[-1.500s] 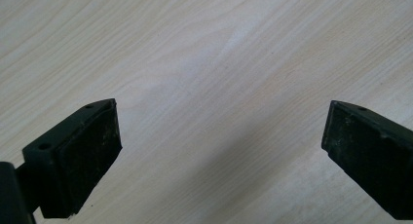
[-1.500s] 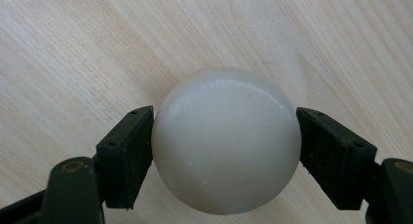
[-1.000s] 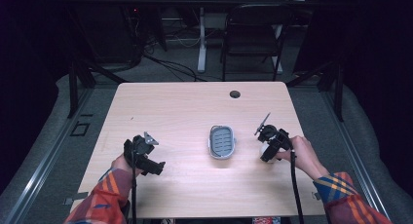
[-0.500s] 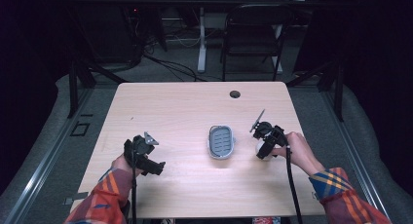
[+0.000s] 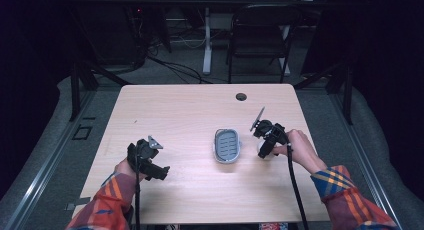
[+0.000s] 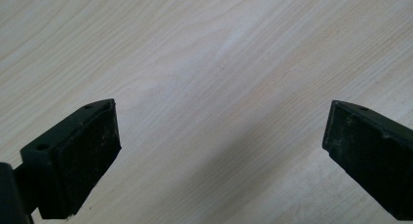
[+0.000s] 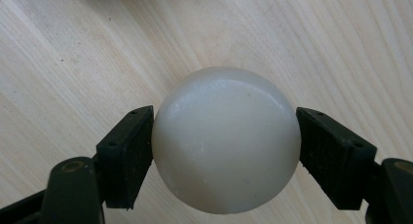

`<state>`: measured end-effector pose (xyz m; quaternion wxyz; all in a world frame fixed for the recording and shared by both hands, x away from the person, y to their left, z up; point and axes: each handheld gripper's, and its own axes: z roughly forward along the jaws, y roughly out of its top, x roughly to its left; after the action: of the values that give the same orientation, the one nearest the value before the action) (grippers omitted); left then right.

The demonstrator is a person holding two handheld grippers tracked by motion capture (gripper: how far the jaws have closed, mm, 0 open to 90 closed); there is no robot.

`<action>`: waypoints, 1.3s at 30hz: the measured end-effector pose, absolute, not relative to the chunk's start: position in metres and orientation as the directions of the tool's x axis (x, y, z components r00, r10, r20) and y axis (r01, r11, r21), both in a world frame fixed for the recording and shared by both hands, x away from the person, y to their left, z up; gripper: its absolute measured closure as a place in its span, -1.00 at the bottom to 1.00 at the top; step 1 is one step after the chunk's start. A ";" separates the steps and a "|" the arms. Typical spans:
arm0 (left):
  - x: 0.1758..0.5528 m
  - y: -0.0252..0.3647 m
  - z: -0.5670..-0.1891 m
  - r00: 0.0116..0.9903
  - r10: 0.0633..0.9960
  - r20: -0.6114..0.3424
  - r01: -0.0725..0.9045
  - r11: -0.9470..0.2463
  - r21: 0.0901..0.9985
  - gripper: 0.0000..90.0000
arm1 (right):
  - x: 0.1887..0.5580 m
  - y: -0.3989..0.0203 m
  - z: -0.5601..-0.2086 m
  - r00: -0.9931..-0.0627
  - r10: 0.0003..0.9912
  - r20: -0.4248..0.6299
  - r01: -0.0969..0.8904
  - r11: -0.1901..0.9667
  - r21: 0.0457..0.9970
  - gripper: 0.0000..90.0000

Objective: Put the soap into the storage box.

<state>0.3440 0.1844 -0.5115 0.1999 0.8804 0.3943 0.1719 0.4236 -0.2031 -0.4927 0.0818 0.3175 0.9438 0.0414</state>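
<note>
Right gripper view: white ball (image 7: 226, 139) clamped between pads of right hand-held gripper (image 7: 225, 151), above table (image 7: 341, 48).

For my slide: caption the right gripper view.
Right gripper clamps a white ball between its jaws above the wooden table.

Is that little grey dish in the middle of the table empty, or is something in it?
Empty. In the high view the grey dish shows only its ridged bottom; the white ball is clamped in the right gripper beside it.

Your right tool (image 5: 265, 151), clamped on the white ball (image 7: 225, 139), has travelled leftward across the surface (image 5: 200, 110). It now sits just beside the grey dish (image 5: 227, 145).
</note>
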 end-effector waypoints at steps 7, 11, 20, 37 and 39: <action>0.344 0.184 -0.512 0.630 0.763 0.144 0.627 -0.609 0.486 -0.99 | 0.427 -0.199 -0.490 -0.784 0.608 -0.124 0.592 0.793 0.143 -0.46; 0.344 0.184 -0.512 0.630 0.763 0.144 0.627 -0.610 0.485 -0.99 | 0.430 -0.197 -0.488 -0.789 0.602 -0.123 0.587 0.798 0.135 -0.46; 0.344 0.184 -0.511 0.633 0.761 0.142 0.626 -0.612 0.483 -0.99 | 0.435 -0.191 -0.483 -0.795 0.592 -0.135 0.576 0.806 0.137 -0.46; 0.343 0.183 -0.511 0.635 0.758 0.148 0.620 -0.615 0.487 -0.99 | 0.439 -0.181 -0.470 -0.795 0.592 -0.131 0.573 0.804 0.157 -0.46; 0.344 0.182 -0.511 0.636 0.758 0.147 0.620 -0.615 0.487 -0.99 | 0.441 -0.179 -0.469 -0.800 0.587 -0.128 0.568 0.808 0.157 -0.46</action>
<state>0.3435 0.1819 -0.5108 0.2000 0.8820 0.3904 0.1720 0.4409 -0.1794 -0.4686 0.0855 0.3048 0.9469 0.0555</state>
